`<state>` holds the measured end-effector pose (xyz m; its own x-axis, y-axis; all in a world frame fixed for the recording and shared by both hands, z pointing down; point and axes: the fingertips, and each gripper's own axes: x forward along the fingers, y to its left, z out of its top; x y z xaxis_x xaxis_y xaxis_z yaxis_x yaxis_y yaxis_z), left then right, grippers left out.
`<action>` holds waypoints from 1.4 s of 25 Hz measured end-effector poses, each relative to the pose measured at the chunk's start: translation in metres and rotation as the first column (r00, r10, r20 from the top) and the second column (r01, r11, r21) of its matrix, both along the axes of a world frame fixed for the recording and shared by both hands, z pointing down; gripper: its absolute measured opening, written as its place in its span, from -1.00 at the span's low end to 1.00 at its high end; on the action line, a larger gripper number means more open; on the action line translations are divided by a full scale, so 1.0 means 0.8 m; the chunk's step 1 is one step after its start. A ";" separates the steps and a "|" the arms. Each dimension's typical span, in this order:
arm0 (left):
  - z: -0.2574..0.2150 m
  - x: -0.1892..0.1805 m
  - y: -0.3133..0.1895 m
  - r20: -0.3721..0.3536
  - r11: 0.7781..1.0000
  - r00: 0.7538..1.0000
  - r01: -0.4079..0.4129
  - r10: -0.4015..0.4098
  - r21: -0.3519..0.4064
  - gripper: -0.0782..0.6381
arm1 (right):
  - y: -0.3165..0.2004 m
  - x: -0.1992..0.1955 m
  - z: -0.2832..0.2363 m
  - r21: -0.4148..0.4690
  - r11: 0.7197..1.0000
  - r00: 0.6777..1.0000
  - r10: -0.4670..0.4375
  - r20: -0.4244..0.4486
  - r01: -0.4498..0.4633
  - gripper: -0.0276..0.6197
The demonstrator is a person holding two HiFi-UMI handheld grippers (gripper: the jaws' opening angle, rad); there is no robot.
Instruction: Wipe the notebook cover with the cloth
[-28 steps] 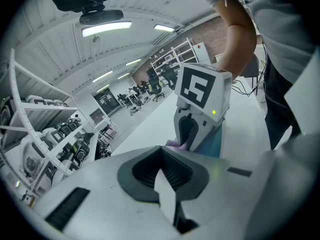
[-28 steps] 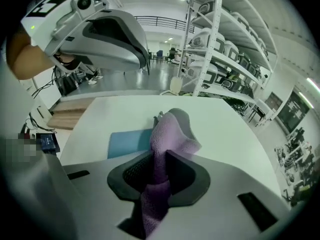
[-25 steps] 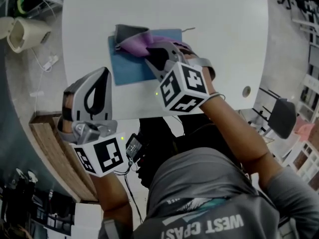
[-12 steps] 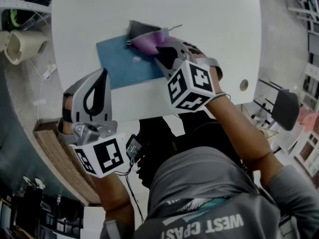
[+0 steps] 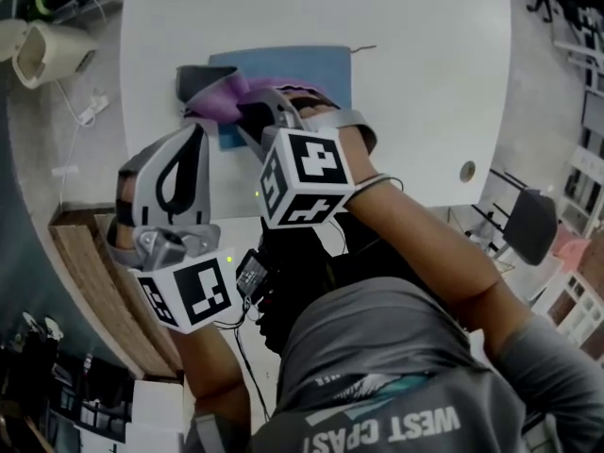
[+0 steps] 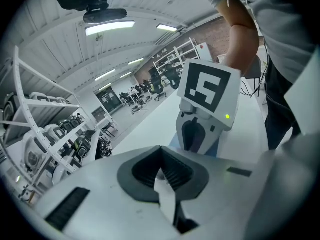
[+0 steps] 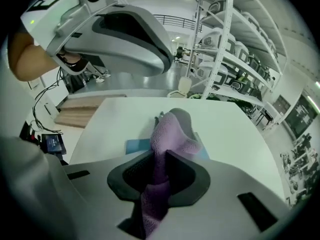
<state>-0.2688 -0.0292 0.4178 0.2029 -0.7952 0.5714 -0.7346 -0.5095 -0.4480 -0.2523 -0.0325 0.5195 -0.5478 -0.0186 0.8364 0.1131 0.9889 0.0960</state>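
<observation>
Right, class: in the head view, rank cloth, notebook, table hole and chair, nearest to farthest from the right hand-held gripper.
1. cloth, in the right hand-held gripper
2. notebook, underneath
3. table hole, far right
4. chair, beyond table's right edge

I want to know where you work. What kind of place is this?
Probably a lab or workshop: tall metal shelving racks loaded with equipment, strip lights on a high ceiling, and a big white table.

The cloth (image 7: 170,134) is purple, napped and matt, like fleece. The notebook cover (image 5: 307,66) looks smooth, matt blue. The surface (image 5: 425,55) is smooth white. The left claw (image 6: 162,173) and right claw (image 7: 157,170) have matt grey plastic shells and dark ribbed pads (image 7: 138,176). The slab (image 5: 90,262) at lower left looks like grained wood.
</observation>
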 end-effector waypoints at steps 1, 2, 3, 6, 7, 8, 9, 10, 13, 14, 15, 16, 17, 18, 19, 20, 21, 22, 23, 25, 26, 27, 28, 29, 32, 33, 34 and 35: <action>0.000 -0.003 -0.001 0.005 1.000 1.000 -0.001 0.001 -0.003 -0.78 | -0.003 0.005 0.001 -0.005 1.000 1.000 0.017 0.000 -0.017 -0.63; 0.001 -0.004 -0.002 0.007 1.000 1.000 -0.004 0.004 -0.004 -0.78 | -0.008 0.014 0.003 -0.007 0.999 0.999 0.037 -0.004 -0.037 -0.63; 0.002 -0.004 -0.003 0.004 1.000 1.000 -0.009 0.009 -0.002 -0.78 | -0.014 0.026 0.004 -0.006 0.998 0.998 0.058 -0.011 -0.059 -0.63; 0.002 0.007 -0.010 -0.006 0.999 0.999 -0.032 0.032 0.007 -0.78 | -0.037 0.082 0.005 0.007 0.989 0.988 0.145 -0.045 -0.144 -0.63; 0.000 0.013 -0.014 -0.006 0.999 0.999 -0.042 0.042 0.010 -0.78 | -0.046 0.105 0.005 0.014 0.984 0.982 0.180 -0.060 -0.179 -0.63; -0.003 0.019 -0.017 -0.003 0.999 0.999 -0.052 0.052 0.011 -0.78 | -0.055 0.129 0.004 0.022 0.977 0.974 0.215 -0.075 -0.214 -0.63; -0.006 0.024 -0.021 0.002 0.998 0.998 -0.061 0.061 0.012 -0.78 | -0.063 0.151 0.004 0.031 0.969 0.965 0.248 -0.090 -0.246 -0.63; -0.008 0.029 -0.024 0.006 0.998 0.998 -0.070 0.069 0.012 -0.78 | -0.069 0.170 0.003 0.038 0.961 0.956 0.276 -0.102 -0.273 -0.63; -0.010 0.038 -0.028 0.006 0.996 0.997 -0.083 0.083 0.014 -0.78 | -0.075 0.193 0.003 0.051 0.951 0.944 0.308 -0.122 -0.304 -0.63; -0.009 0.040 -0.027 0.001 0.996 0.997 -0.084 0.084 0.016 -0.78 | -0.072 0.188 0.003 0.053 0.955 0.947 0.297 -0.122 -0.292 -0.63; -0.008 0.040 -0.025 -0.005 0.997 0.997 -0.081 0.081 0.018 -0.78 | -0.068 0.180 0.002 0.052 0.961 0.953 0.278 -0.120 -0.273 -0.63; -0.008 0.040 -0.023 -0.007 0.997 0.997 -0.077 0.077 0.019 -0.78 | -0.062 0.168 0.001 0.048 0.967 0.960 0.254 -0.115 -0.250 -0.63; -0.008 0.038 -0.020 -0.006 0.997 0.997 -0.071 0.072 0.017 -0.78 | -0.055 0.154 0.001 0.044 0.974 0.968 0.226 -0.110 -0.222 -0.63; -0.009 0.035 -0.017 -0.001 0.998 0.998 -0.065 0.065 0.014 -0.78 | -0.047 0.138 0.001 0.042 0.981 0.975 0.195 -0.104 -0.191 -0.63; -0.009 0.031 -0.014 0.002 0.998 0.998 -0.057 0.057 0.012 -0.78 | -0.038 0.121 0.000 0.039 0.986 0.982 0.163 -0.098 -0.160 -0.63; -0.009 0.028 -0.009 -0.002 0.999 0.999 -0.050 0.050 0.013 -0.78 | -0.030 0.103 -0.001 0.034 0.991 0.987 0.134 -0.089 -0.132 -0.63; -0.007 0.025 -0.004 -0.008 0.999 0.999 -0.042 0.042 0.015 -0.78 | -0.021 0.086 -0.002 0.028 0.994 0.991 0.108 -0.079 -0.106 -0.63; -0.006 0.021 0.001 -0.011 0.999 0.999 -0.034 0.034 0.014 -0.78 | -0.013 0.070 -0.003 0.021 0.996 0.994 0.084 -0.069 -0.083 -0.63; -0.005 0.017 0.005 -0.010 1.000 1.000 -0.026 0.026 0.011 -0.78 | -0.004 0.054 -0.004 0.014 0.998 0.996 0.062 -0.058 -0.061 -0.63; -0.005 0.008 0.011 0.006 1.000 1.000 -0.011 0.011 0.000 -0.78 | 0.013 0.026 -0.003 0.000 1.000 0.999 0.020 -0.038 -0.020 -0.63; -0.004 0.003 0.013 0.009 1.000 1.000 -0.006 0.006 -0.002 -0.78 | 0.021 0.014 -0.001 -0.005 1.000 1.000 0.003 -0.030 -0.003 -0.63; -0.003 0.000 0.015 0.009 1.000 1.000 -0.002 0.002 -0.002 -0.78 | 0.027 0.006 0.000 -0.011 1.000 1.000 -0.008 -0.023 0.008 -0.63; -0.001 -0.003 0.016 0.011 1.000 1.000 -0.001 0.001 -0.003 -0.78 | 0.030 0.001 0.002 -0.017 1.000 1.000 -0.012 -0.018 0.011 -0.63; -0.001 -0.006 0.017 0.011 1.000 1.000 -0.001 0.001 -0.003 -0.78 | 0.031 0.000 0.003 -0.022 1.000 1.000 -0.007 -0.015 0.006 -0.63; -0.002 -0.008 0.016 0.018 1.000 1.000 -0.015 0.015 -0.002 -0.78 | 0.022 0.020 0.003 -0.036 0.998 0.999 0.051 -0.020 -0.051 -0.63; -0.002 -0.006 0.015 0.012 1.000 1.000 -0.022 0.022 0.002 -0.78 | 0.016 0.034 0.004 -0.035 0.996 0.997 0.077 -0.028 -0.078 -0.63; -0.002 -0.002 0.013 0.003 1.000 1.000 -0.029 0.029 0.008 -0.78 | 0.010 0.051 0.004 -0.033 0.994 0.994 0.104 -0.039 -0.105 -0.63; -0.002 0.002 0.011 -0.001 0.999 0.999 -0.037 0.037 0.011 -0.78 | 0.004 0.069 0.005 -0.030 0.991 0.990 0.131 -0.050 -0.132 -0.63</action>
<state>-0.2671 -0.0204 0.4160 0.2332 -0.7934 0.5623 -0.7156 -0.5315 -0.4532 -0.1974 -0.0296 0.5232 -0.5017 -0.0597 0.8630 -0.0146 0.9981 0.0605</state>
